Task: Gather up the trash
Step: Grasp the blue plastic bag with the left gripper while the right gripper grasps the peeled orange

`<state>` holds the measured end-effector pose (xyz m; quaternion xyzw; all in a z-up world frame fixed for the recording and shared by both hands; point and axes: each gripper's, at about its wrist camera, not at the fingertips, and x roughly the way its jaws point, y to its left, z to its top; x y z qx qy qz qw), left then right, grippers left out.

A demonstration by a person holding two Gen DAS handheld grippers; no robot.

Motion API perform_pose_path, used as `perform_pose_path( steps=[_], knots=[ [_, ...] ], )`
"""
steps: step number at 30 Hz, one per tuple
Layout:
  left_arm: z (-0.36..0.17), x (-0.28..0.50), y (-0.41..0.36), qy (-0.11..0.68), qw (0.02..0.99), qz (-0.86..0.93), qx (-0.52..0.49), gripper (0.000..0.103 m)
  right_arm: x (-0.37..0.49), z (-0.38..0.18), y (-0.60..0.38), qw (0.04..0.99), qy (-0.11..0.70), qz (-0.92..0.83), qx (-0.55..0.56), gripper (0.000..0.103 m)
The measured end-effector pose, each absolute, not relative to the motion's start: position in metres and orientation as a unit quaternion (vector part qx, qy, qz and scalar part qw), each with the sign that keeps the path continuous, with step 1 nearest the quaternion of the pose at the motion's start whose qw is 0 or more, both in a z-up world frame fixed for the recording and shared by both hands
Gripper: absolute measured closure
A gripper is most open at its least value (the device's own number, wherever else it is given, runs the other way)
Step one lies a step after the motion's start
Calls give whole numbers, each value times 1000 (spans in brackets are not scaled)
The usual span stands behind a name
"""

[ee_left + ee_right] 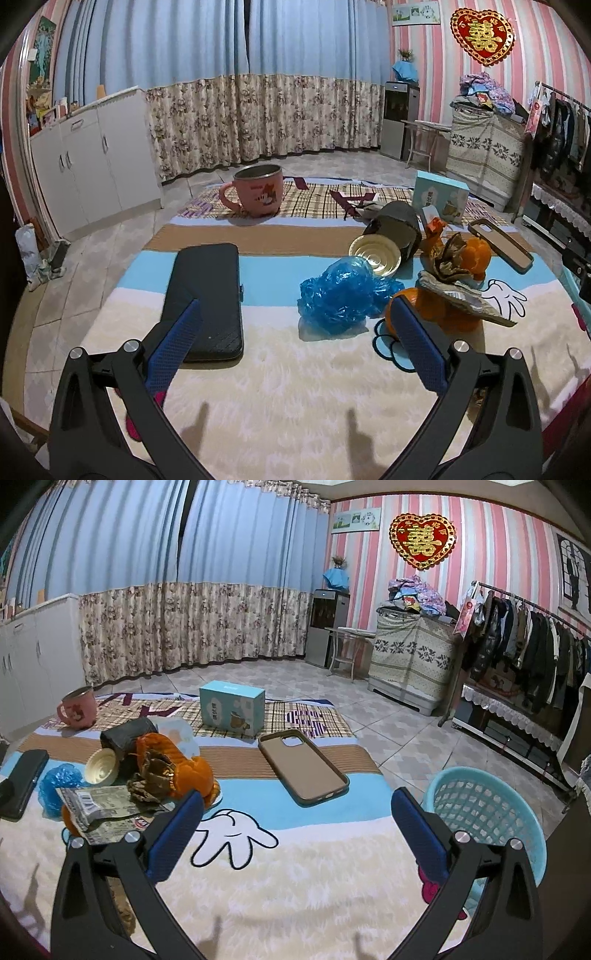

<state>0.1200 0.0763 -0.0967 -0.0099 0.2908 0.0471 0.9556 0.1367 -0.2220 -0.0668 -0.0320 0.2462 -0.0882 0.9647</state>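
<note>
Left gripper (295, 332) wide open, nothing held, blue bag (338, 291) just ahead-right w/ trash pile beyond; right-wrist view: right gripper (297, 818) open, empty, wrapper (99, 806) off to its left, basket (491, 812) right, so left's nearer.

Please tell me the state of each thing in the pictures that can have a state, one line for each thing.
left gripper: open, holds nothing
right gripper: open, holds nothing
pink mug: upright
dark canister: lying on its side
blue plastic bag: crumpled
phone case: lying inside up, no phone in it
basket: upright
teal box: standing, closed
</note>
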Motion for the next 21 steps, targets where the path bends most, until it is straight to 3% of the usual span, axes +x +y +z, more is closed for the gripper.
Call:
perform_pose_path(
  steps=[11, 21],
  knots=[
    [-123, 159, 86, 336, 941, 26, -45, 5, 159, -83, -224, 961, 260, -92, -35, 4],
    [-131, 205, 59, 369, 929, 4, -2, 9, 185, -89, -226, 951, 295, -82, -36, 4]
  ],
)
